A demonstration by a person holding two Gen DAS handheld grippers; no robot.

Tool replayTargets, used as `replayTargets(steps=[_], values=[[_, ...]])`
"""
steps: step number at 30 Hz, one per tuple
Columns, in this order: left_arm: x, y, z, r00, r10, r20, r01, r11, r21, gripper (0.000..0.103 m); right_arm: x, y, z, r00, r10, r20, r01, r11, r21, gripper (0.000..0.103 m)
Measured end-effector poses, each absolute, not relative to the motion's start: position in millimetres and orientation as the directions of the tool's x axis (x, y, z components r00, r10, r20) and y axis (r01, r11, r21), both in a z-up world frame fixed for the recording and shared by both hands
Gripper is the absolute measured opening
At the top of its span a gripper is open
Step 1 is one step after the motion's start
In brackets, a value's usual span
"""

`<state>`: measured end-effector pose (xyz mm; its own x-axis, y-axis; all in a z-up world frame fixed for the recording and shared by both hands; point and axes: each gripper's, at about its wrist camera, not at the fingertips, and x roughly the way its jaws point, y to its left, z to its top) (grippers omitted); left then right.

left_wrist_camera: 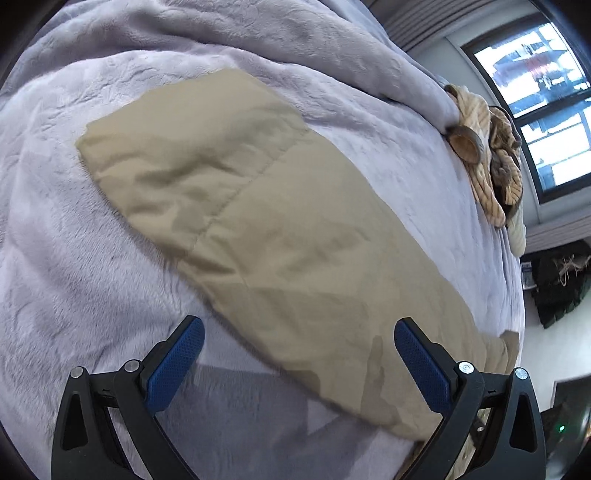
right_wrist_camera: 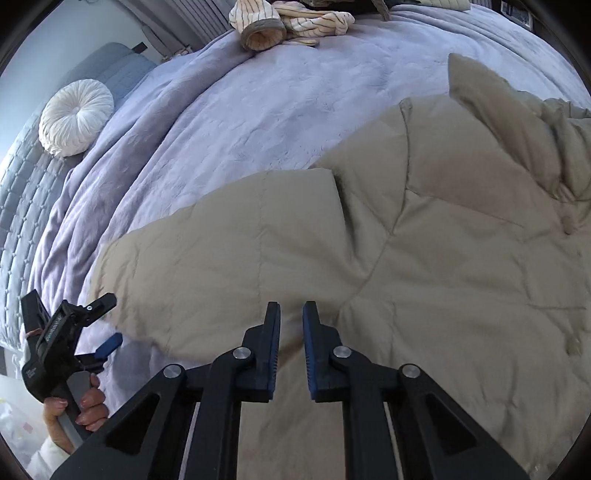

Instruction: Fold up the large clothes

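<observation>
A large beige quilted jacket (right_wrist_camera: 424, 240) lies spread on a lilac bed cover (right_wrist_camera: 258, 110). One sleeve (left_wrist_camera: 236, 206) stretches out flat across the cover in the left wrist view. My left gripper (left_wrist_camera: 299, 347) is wide open and empty, hovering over the near end of that sleeve; it also shows at the lower left of the right wrist view (right_wrist_camera: 107, 321), beside the sleeve's cuff. My right gripper (right_wrist_camera: 291, 321) hovers just above the jacket's body with its jaws nearly closed, a narrow gap between them and nothing held.
A heap of striped cream clothes (right_wrist_camera: 291, 22) lies at the bed's far edge, also in the left wrist view (left_wrist_camera: 491, 162). A round white cushion (right_wrist_camera: 75, 116) sits by a grey quilted headboard (right_wrist_camera: 22, 206). A window (left_wrist_camera: 546, 92) stands beyond the bed.
</observation>
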<state>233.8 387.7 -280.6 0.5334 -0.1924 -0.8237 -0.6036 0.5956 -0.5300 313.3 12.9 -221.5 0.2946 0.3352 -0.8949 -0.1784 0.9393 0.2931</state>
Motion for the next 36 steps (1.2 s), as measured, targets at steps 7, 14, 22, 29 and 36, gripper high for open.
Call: replayTargets(steps=[7,14,22,29,36], values=[[263,384,-279,0.501,-0.137,-0.855,-0.606,0.649,-0.460,0.056,322,6,-259,0.249,0.354,-0.902,-0.135,0.934,0.329,0.013],[276,367,-238,0.603,-0.254,-0.756,-0.427,0.698,-0.575,0.008,324,-7,-268,0.243,0.414,-0.877,-0.096,0.910,0.403,0.009],[302,254,-138,0.675,-0.410,-0.613,-0.056,0.800,-0.597,0.008,315,-24,-256,0.272,0.492,-0.827,-0.055,0.866,0.497,0.010],[319,76,-113,0.565,-0.551,-0.615,0.249,0.824,-0.509,0.008,284,-116,-201,0.393,0.439,-0.808,0.001,0.879,0.478,0.010],[307,-70,-172,0.443,-0.427,-0.788,0.362,0.890,-0.278,0.008,249,-255,-182,0.446,0.269,-0.854,0.185,0.906,0.382,0.010]])
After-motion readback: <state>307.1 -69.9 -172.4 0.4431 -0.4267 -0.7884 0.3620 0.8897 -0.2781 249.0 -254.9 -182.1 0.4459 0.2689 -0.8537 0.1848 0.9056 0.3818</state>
